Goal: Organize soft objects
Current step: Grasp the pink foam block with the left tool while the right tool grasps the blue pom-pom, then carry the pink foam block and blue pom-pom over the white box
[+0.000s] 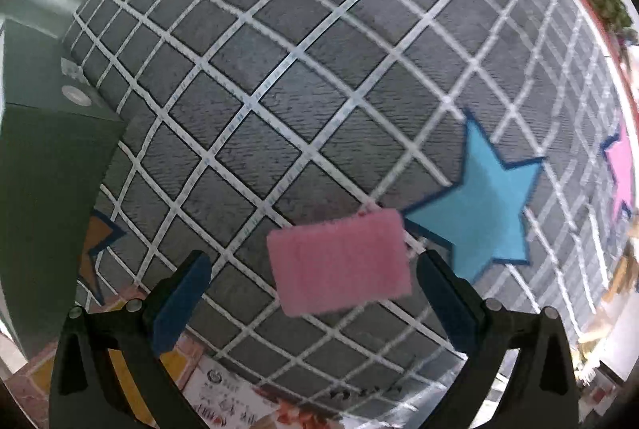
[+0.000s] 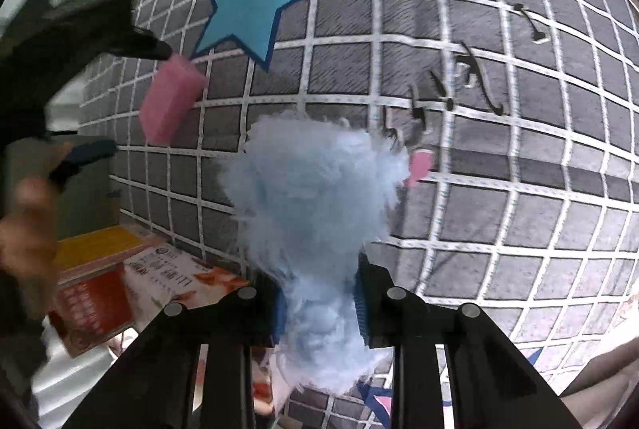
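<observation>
A pink sponge (image 1: 339, 261) hangs in mid-air between the wide-open fingers of my left gripper (image 1: 315, 285), above the grey checked bedsheet (image 1: 279, 89); nothing grips it. In the right wrist view the same sponge (image 2: 171, 97) sits just off one finger of the left gripper (image 2: 131, 101). My right gripper (image 2: 319, 305) is shut on a fluffy light-blue plush toy (image 2: 315, 197), which hides much of the sheet ahead. A small pink part (image 2: 419, 165) shows at the plush's right edge.
The sheet carries a blue star (image 1: 483, 205), a pink star (image 1: 621, 165) and an orange star (image 1: 94, 241). Printed cartons (image 2: 120, 289) lie below the bed edge. A grey-green cabinet (image 1: 48, 169) stands at the left.
</observation>
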The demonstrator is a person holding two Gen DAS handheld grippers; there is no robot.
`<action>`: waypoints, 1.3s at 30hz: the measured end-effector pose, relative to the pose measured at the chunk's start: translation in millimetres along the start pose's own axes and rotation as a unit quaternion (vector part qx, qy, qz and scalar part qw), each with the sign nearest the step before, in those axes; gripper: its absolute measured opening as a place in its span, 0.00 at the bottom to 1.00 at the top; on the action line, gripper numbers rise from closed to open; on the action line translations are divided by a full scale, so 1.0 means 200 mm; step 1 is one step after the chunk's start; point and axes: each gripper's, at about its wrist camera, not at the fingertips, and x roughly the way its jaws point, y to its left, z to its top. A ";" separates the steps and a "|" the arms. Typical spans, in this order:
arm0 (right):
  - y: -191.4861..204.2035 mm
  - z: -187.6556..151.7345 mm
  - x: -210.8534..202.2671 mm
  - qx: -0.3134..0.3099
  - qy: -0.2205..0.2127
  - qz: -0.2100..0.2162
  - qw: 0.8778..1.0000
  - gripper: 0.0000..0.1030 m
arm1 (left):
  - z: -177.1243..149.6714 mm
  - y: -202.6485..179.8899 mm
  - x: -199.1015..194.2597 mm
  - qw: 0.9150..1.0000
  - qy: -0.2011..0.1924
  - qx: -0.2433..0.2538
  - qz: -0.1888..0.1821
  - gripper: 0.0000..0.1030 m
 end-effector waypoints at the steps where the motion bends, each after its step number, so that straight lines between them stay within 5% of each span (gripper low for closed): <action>1: -0.04 0.00 -0.03 0.002 -0.002 0.002 1.000 0.28 | 0.00 0.00 0.03 1.000 0.009 -0.005 0.004 1.00; 7: -0.15 0.00 -0.17 0.014 -0.015 0.015 1.000 0.28 | -0.01 -0.02 0.12 0.999 0.043 -0.007 0.002 0.96; 10: -0.19 -0.02 -0.22 0.015 -0.021 0.016 1.000 0.28 | -0.01 -0.04 0.10 0.999 0.042 0.014 -0.014 0.82; 11: -0.16 -0.03 -0.19 0.016 -0.024 0.015 0.999 0.28 | -0.01 -0.06 0.08 0.999 0.035 0.029 -0.012 0.74; 17: -0.11 -0.04 -0.20 0.015 -0.038 0.011 0.999 0.28 | -0.08 -0.12 -0.10 0.992 -0.027 0.121 -0.002 0.73; 25: -0.04 -0.05 -0.33 0.009 -0.064 0.005 0.998 0.28 | -0.30 -0.12 -0.46 0.968 -0.106 0.226 -0.012 0.73; 39: 0.29 -0.04 -0.46 -0.019 -0.113 0.004 0.993 0.28 | -0.34 0.05 -0.82 0.947 -0.182 0.263 -0.036 0.73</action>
